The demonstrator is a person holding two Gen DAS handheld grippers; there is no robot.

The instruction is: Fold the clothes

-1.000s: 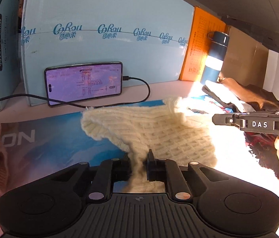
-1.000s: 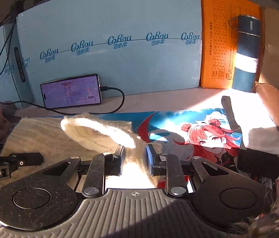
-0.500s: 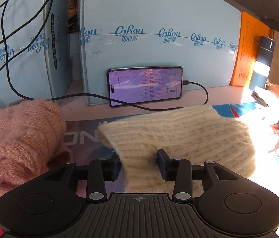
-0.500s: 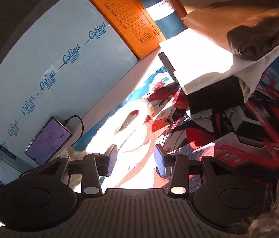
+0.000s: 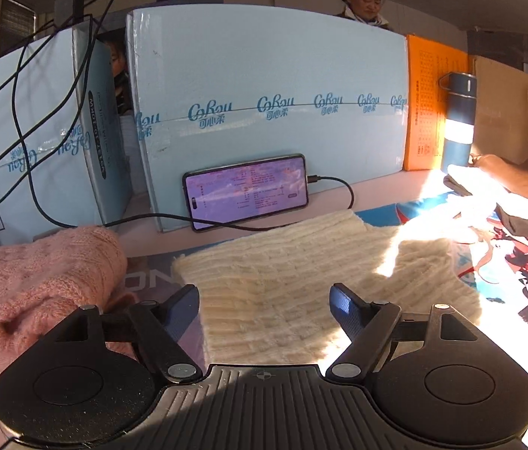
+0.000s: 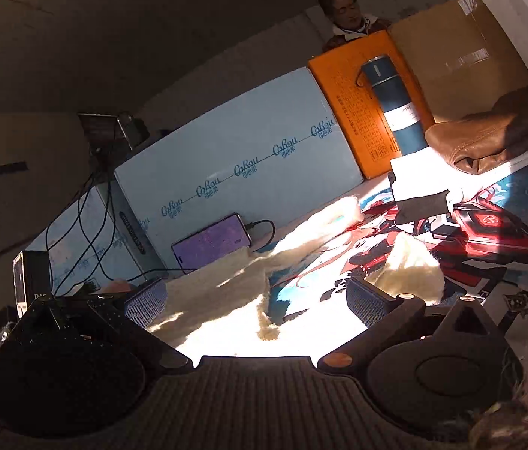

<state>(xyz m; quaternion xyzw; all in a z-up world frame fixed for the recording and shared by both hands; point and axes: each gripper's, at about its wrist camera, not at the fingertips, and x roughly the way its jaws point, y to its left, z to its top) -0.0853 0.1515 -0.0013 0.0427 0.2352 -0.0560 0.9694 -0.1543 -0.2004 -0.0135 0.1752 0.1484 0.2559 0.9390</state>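
Observation:
A cream knitted sweater (image 5: 293, 281) lies spread on the printed mat, partly in bright sun. It also shows in the right wrist view (image 6: 226, 300), with a sleeve reaching toward the back (image 6: 338, 210). My left gripper (image 5: 264, 300) is open and empty, just above the sweater's near edge. My right gripper (image 6: 256, 300) is open and empty, above the sweater's right part. A pink knitted garment (image 5: 31, 292) lies bunched at the left.
A phone (image 5: 245, 191) on a cable leans against light-blue boxes (image 5: 264, 93) at the back. A blue flask (image 5: 458, 120) and an orange box (image 5: 428, 105) stand at the back right. Folded clothes (image 6: 481, 150) are stacked at the right. A person sits behind the boxes.
Both grippers let go of the cream sweater and opened wide. The sweater now lies flat on the mat. The right gripper swung away right and back toward it.

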